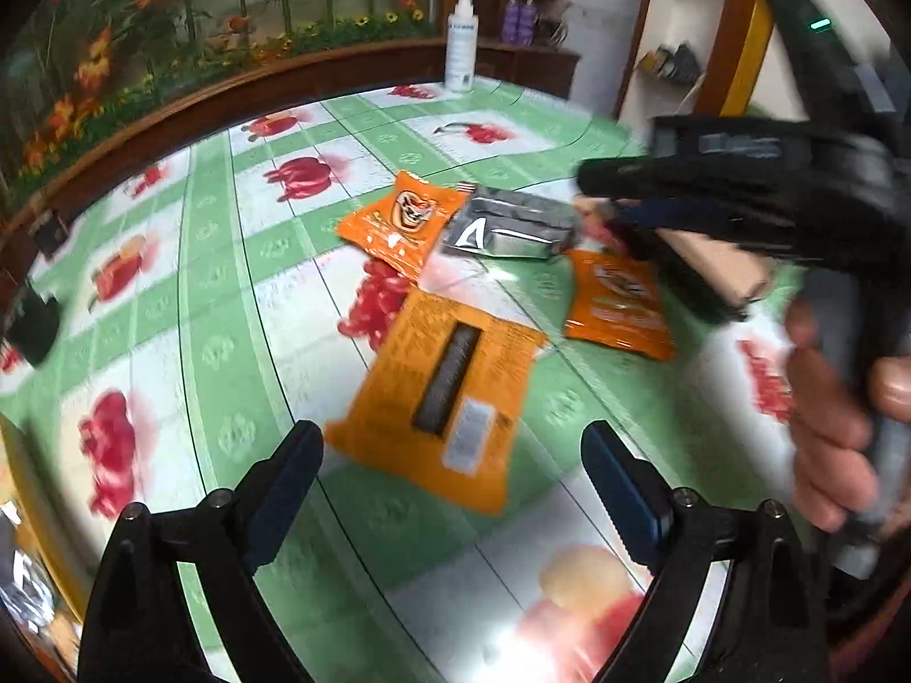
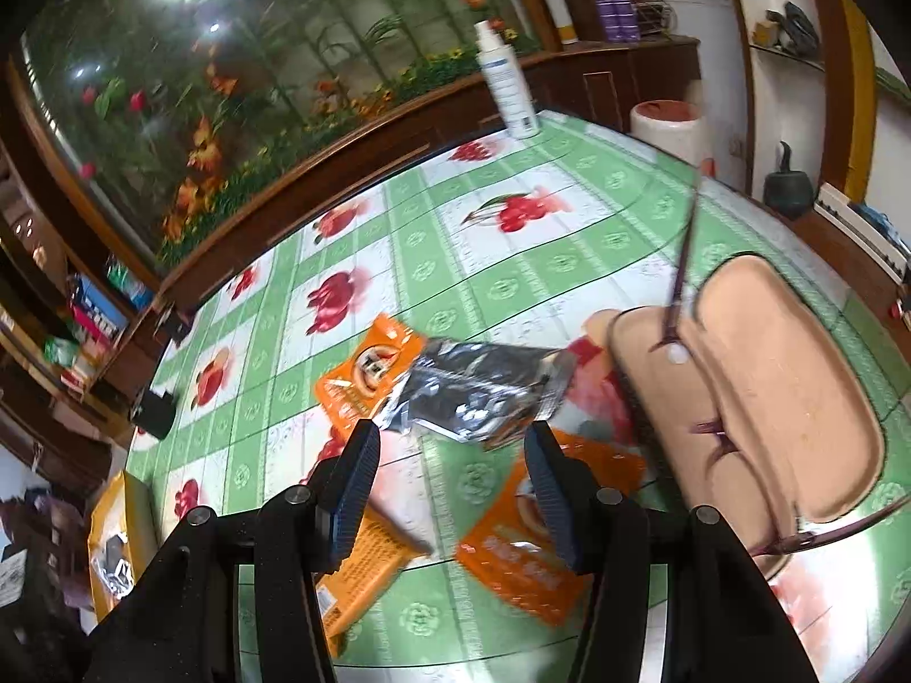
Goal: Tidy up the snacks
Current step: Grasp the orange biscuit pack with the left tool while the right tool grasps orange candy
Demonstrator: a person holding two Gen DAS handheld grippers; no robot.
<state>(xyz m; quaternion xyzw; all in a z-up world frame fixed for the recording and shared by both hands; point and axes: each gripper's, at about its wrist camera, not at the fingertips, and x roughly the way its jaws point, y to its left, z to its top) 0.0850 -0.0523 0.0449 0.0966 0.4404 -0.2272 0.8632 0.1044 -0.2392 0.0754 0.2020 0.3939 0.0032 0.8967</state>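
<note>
Jaws of both the left gripper and right gripper are held spread, nothing pinched. Three orange snack packets and a silver pouch are seen lying mid-frame on the fruit-patterned tabletop. A tan basket is seen at right.

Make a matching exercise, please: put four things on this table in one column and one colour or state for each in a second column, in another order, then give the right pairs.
Things:
1. snack packet nearest the left gripper
2. foil packet
3. spray bottle
4. left gripper

Colours or states:
A. white, standing upright
B. open, holding nothing
C. orange, lying with its printed back side up
D. silver, lying partly on an orange packet

Pairs: 1-C, 2-D, 3-A, 4-B
</note>
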